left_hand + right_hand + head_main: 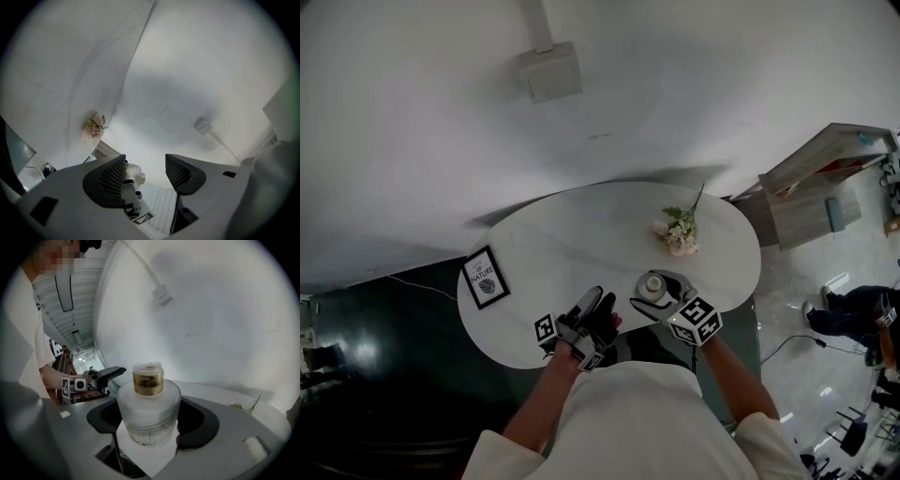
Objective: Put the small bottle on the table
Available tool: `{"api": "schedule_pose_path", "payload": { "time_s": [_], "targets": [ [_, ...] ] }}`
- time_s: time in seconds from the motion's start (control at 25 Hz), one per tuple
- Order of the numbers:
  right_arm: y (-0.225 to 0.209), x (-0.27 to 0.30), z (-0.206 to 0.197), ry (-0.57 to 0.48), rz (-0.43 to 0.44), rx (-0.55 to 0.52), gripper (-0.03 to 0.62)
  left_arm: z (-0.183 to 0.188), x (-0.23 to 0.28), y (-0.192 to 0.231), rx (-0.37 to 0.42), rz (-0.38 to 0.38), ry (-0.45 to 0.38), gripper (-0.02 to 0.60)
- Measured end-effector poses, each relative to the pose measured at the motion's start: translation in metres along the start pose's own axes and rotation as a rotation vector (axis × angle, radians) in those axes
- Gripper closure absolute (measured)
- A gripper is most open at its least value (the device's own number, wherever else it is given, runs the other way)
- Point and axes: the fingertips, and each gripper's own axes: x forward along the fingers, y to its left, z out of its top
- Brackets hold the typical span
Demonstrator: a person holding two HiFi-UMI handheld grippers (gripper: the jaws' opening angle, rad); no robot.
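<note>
Bare table (581, 246) middle, flowers (679, 232) right, frame (485, 277) left

A small spray of pink flowers (680, 230) lies just beyond the right gripper (661, 287), and a black-framed card (485, 277) sits off to the left of the left gripper (595, 302). Well beyond both, a grey box (549, 71) with a conduit is fixed to the white wall (722, 84). A pale wooden cabinet (820, 178) stands far out to the right gripper's right.

Hidden: base of small bottle (148, 399), down between right gripper (150, 423) fingers. Unreadable: fine print on its wall. Part-hidden: same small bottle, behind one finger (110, 180) of left gripper (145, 165).
</note>
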Motion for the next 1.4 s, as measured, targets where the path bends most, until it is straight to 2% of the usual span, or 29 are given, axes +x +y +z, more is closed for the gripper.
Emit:
{"api": "schedule_pose_path", "payload": {
  "time_s": [0.28,0.56,0.88,1.12,1.4],
  "targets": [
    [-0.051,0.006,-0.032,0.011,-0.035,0.070,0.249,0.013,-0.017,0.018,0.061,0.093,-0.031,0.347],
    [-0.083,0.020,-0.071,0.095,-0.032,0.023,0.249,0.013,-0.029,0.038,0.067,0.147,-0.066,0.367],
    [-0.111,0.038,-0.126,0.175,-0.038,0.054,0.249,0.018,-0.040,0.054,0.086,0.169,-0.126,0.396],
    [-0.119,0.046,-0.163,0.250,-0.038,0.011,0.249,0.021,-0.050,0.060,0.117,0.206,-0.163,0.424],
    [-0.129,0.052,-0.192,0.283,-0.060,-0.008,0.249,0.016,-0.062,0.065,0.117,0.247,-0.190,0.463]
  ]
}}
